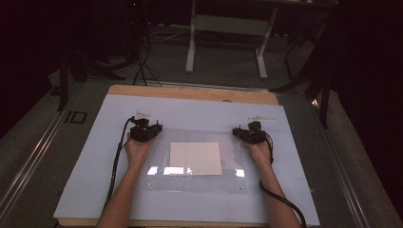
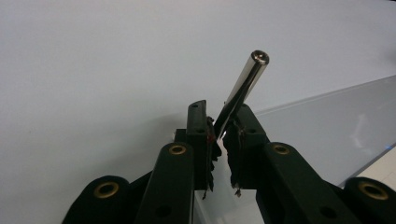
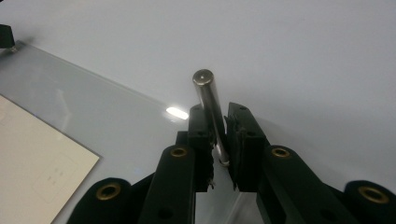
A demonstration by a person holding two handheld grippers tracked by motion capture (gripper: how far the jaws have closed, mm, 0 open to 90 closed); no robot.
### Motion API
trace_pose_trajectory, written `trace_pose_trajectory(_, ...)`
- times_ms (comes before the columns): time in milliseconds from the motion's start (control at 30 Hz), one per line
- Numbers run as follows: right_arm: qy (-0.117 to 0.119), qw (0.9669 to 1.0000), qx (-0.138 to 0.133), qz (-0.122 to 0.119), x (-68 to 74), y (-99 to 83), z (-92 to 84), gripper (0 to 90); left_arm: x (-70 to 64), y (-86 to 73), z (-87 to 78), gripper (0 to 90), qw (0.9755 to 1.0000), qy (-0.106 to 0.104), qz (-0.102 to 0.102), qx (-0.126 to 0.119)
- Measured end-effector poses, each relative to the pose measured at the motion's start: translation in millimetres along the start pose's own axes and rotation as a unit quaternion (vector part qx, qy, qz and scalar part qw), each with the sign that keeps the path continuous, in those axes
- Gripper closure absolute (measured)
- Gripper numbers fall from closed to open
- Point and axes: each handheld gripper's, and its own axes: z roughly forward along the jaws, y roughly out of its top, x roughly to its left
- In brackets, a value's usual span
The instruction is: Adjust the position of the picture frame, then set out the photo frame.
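Each gripper pinches a shiny metal rod. In the left gripper view, the left gripper (image 2: 220,135) has its two black jaws pressed on a thin silver rod (image 2: 243,86). The rod leans up and to the right, and its round flat end catches the light. Its lower end is tucked between the jaws and cannot be seen.

In the right gripper view, the right gripper (image 3: 219,135) squeezes a second rod (image 3: 210,105) the same way. This one stands almost straight and leans a little to the left. It has a round flat top with a tiny dot in the middle. Its bottom is hidden by the jaws too.

In the high view, the left hand (image 1: 139,151) and the right hand (image 1: 259,152) rest on a pale blue board (image 1: 90,180), one at each side of a clear plastic sheet (image 1: 161,183). A cream paper square (image 1: 196,158) lies in the middle of that sheet. From up there the rods are too small and dark to make out, and the grippers look like black lumps. The forearms are cut off at the bottom edge. The room behind the wooden table (image 1: 190,92) is very dark
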Motion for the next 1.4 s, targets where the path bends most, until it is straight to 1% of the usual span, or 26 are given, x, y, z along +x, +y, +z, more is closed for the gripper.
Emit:
trace_pose_trajectory(100,0.002,1.0,-0.005,0.002,-0.4,-1.5,-0.3,80.2,1.3,-0.7,-0.9,79.0,1.0,-0.006,-0.006,-0.003)
trace_pose_trajectory(167,0.001,1.0,-0.006,0.0,-0.1,-1.7,-0.2,80.3,4.9,-1.6,-2.9,76.7,0.9995,-0.023,-0.02,-0.012)
trace_pose_trajectory(200,0.001,1.0,-0.005,0.0,-0.1,-1.6,-0.2,80.3,5.8,-2.0,-3.6,73.9,0.9992,-0.026,-0.024,-0.016)
trace_pose_trajectory(233,0.001,1.0,-0.005,-0.001,-0.2,-1.7,-0.2,80.3,6.2,-2.5,-4.7,73.7,0.9989,-0.032,-0.026,-0.02)
trace_pose_trajectory(333,0.002,1.0,-0.009,0.003,-0.4,-2.3,0.0,80.0,2.9,-3.7,-9.2,69.3,0.9987,-0.034,-0.002,-0.038)
trace_pose_trajectory(400,0.002,1.0,-0.008,0.002,-0.3,-2.2,0.0,80.0,2.0,-3.5,-12.5,69.2,0.9979,-0.035,0.004,-0.054)
trace_pose_trajectory(433,0.002,1.0,-0.008,0.002,-0.3,-2.2,0.0,80.0,2.0,-3.5,-12.5,69.5,0.9979,-0.035,0.004,-0.054)
trace_pose_trajectory(467,0.002,1.0,-0.008,0.002,-0.5,-2.2,0.0,80.0,1.6,-2.8,-15.8,69.5,0.9969,-0.036,0.012,-0.069)
trace_pose_trajectory(533,0.002,1.0,-0.009,0.002,-0.5,-2.3,0.0,79.9,1.6,-1.7,-17.7,71.9,0.9965,-0.034,0.018,-0.074)
trace_pose_trajectory(567,0.002,1.0,-0.009,0.002,-0.4,-2.4,0.0,79.9,1.4,-1.2,-18.7,73.8,0.9964,-0.029,0.022,-0.077)
trace_pose_trajectory(600,0.002,1.0,-0.009,0.002,-0.4,-2.4,0.0,79.9,1.6,-0.5,-19.7,78.0,0.9962,-0.022,0.027,-0.079)
trace_pose_trajectory(633,0.001,1.0,-0.009,0.003,-0.3,-2.4,0.0,79.9,1.7,-0.1,-19.8,80.4,0.9962,-0.022,0.031,-0.079)
trace_pose_trajectory(667,0.002,0.9999,-0.009,0.003,-0.5,-2.4,0.0,79.9,0.5,0.1,-19.9,80.9,0.996,-0.018,0.041,-0.077)
trace_pose_trajectory(700,0.003,0.9999,-0.01,0.003,-0.5,-2.5,0.0,79.9,-0.7,0.1,-19.9,81.5,0.9959,-0.013,0.045,-0.078)
trace_pose_trajectory(767,0.003,0.9999,-0.009,0.004,-0.6,-2.5,-0.1,79.9,-0.7,0.3,-20.1,81.2,0.9957,-0.013,0.048,-0.078)
trace_pose_trajectory(833,0.002,0.9999,-0.01,0.003,-0.5,-2.6,0.0,79.9,-1.0,0.7,-20.7,78.5,0.9951,-0.013,0.045,-0.087)
trace_pose_trajectory(900,0.003,0.9999,-0.01,0.003,-0.6,-2.7,-0.1,79.9,-1.6,2.4,-21.4,78.3,0.9944,-0.02,0.048,-0.092)
trace_pose_trajectory(967,0.003,0.9999,-0.01,0.004,-0.7,-2.8,-0.1,79.8,-3.7,4.6,-20.8,78.5,0.9944,-0.013,0.059,-0.087)
trace_pose_trajectory(1000,0.004,0.9999,-0.01,0.004,-0.7,-2.8,-0.1,79.8,-4.0,5.1,-20.3,80.8,0.9945,-0.008,0.063,-0.084)
trace_pose_trajectory(1033,0.004,0.9999,-0.01,0.004,-0.8,-2.8,-0.1,79.8,-3.0,5.0,-19.9,82.4,0.9945,-0.009,0.063,-0.083)
trace_pose_trajectory(1100,0.005,0.9999,-0.01,0.005,-1.1,-2.8,-0.2,79.7,-1.8,4.2,-19.4,82.3,0.9946,-0.014,0.059,-0.085)
trace_pose_trajectory(1200,0.005,0.9999,-0.01,0.005,-1.0,-2.8,-0.1,79.7,-2.0,4.1,-19.1,82.3,0.9944,-0.012,0.062,-0.085)
trace_pose_trajectory(1267,0.005,0.9999,-0.01,0.004,-0.9,-2.7,-0.2,79.7,-2.6,3.7,-17.7,78.4,0.9946,0.0,0.063,-0.082)
trace_pose_trajectory(1300,0.002,0.9999,-0.011,0.002,-0.3,-2.7,-0.2,79.7,-2.1,3.4,-17.1,77.5,0.9946,-0.004,0.062,-0.083)
trace_pose_trajectory(1333,-0.003,0.9999,-0.011,-0.004,1.1,-2.5,-0.1,78.5,-1.6,3.2,-16.8,80.3,0.9947,-0.012,0.06,-0.082)
trace_pose_trajectory(1400,-0.019,0.9994,-0.014,-0.024,3.8,-1.7,-0.8,74.3,-2.7,2.8,-16.0,81.5,0.9947,-0.007,0.064,-0.08)
